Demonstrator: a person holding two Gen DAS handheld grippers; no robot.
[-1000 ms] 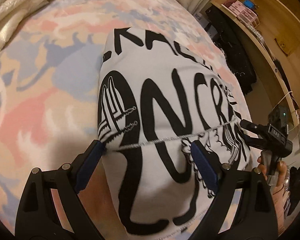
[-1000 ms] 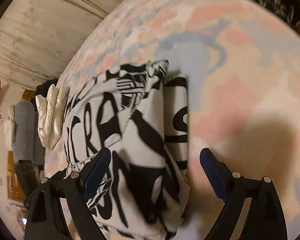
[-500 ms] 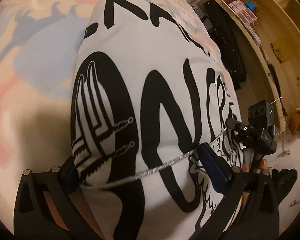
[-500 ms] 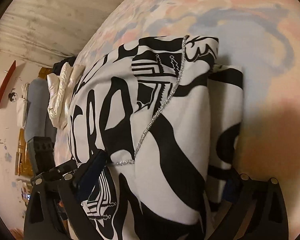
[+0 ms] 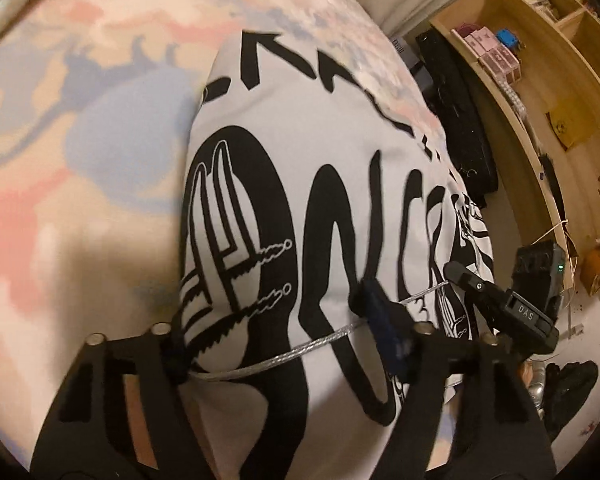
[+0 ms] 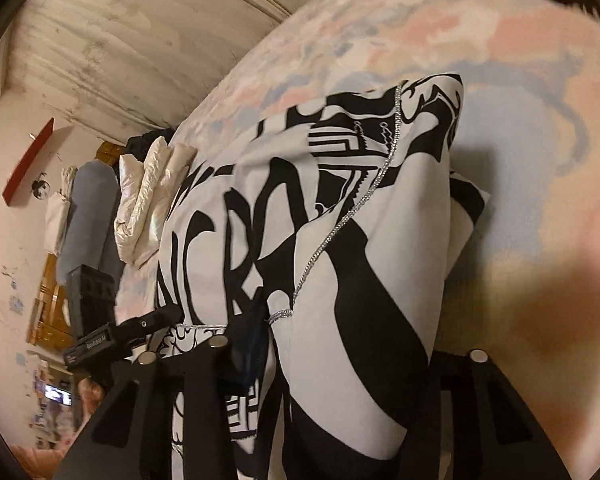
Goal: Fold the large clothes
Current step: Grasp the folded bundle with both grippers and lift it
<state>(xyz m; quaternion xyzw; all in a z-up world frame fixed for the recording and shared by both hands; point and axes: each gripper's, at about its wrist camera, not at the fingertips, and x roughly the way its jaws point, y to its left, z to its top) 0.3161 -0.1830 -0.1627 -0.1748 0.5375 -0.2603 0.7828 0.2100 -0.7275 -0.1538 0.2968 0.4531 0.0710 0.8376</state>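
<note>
A: State of the left gripper (image 5: 276, 340)?
B: Its jaws have just been closing. They now straddle the near edge of the white garment (image 5: 340, 184) with cloth bunched between them. Whether the pads press it cannot be told; the left pad is hidden under the fabric.

A: And the right gripper (image 6: 348, 340)?
B: Also just closing, with a thick fold between the jaws. The right finger is buried behind cloth.

A: Garment location?
B: Centre of frame, on the pastel bedspread (image 5: 80, 128).

A: Surroundings?
B: Wooden shelves (image 5: 540, 60) upper right; a cream jacket (image 6: 148, 196) at left in the right view.
</note>
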